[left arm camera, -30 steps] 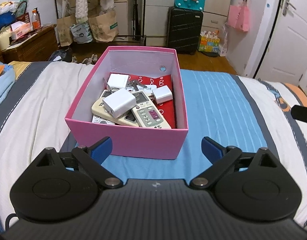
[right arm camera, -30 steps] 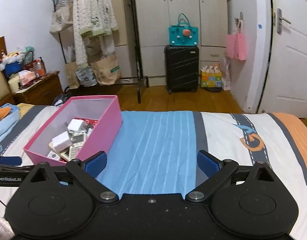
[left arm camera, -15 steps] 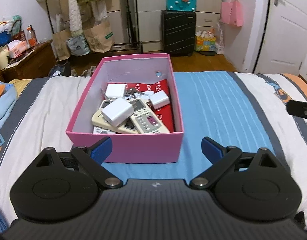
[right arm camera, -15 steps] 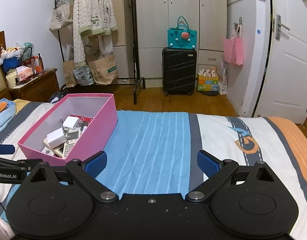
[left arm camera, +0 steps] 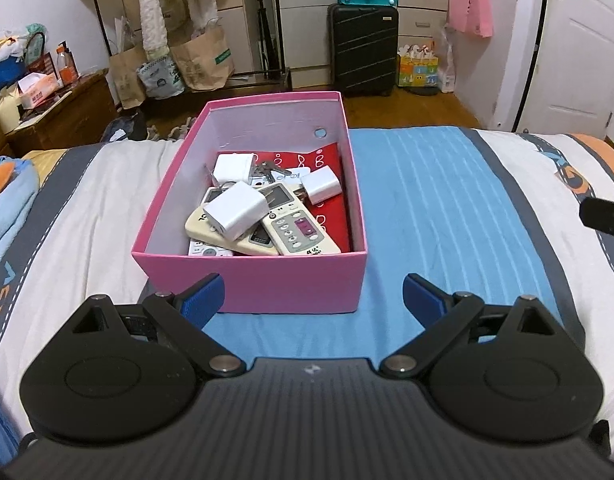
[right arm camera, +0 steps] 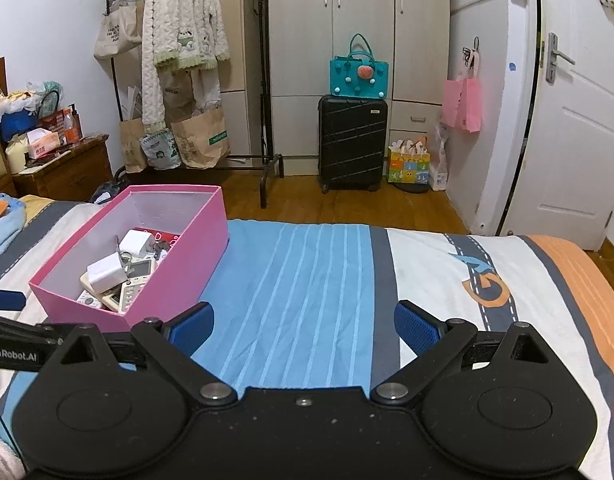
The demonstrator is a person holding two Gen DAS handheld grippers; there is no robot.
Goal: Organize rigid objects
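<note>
Box: my pink box (left arm camera: pixel 251 280) is holding chargers (left arm camera: pixel 237 216), remotes (left arm camera: pixel 297 228), keys.
Bed (right arm camera: pixel 307 280): nothing loose is showing.
Claws: I am holding left claw (left arm camera: pixel 313 294) and right claw (right arm camera: pixel 303 324) spread, empty.
Progress: seemingly finishing.

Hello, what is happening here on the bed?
A person holds two claws over the bed. Both the left claw and the right claw are open and hold nothing. The pink box already contains white chargers, remote controls and keys. Nothing loose lies on the visible cover.
</note>
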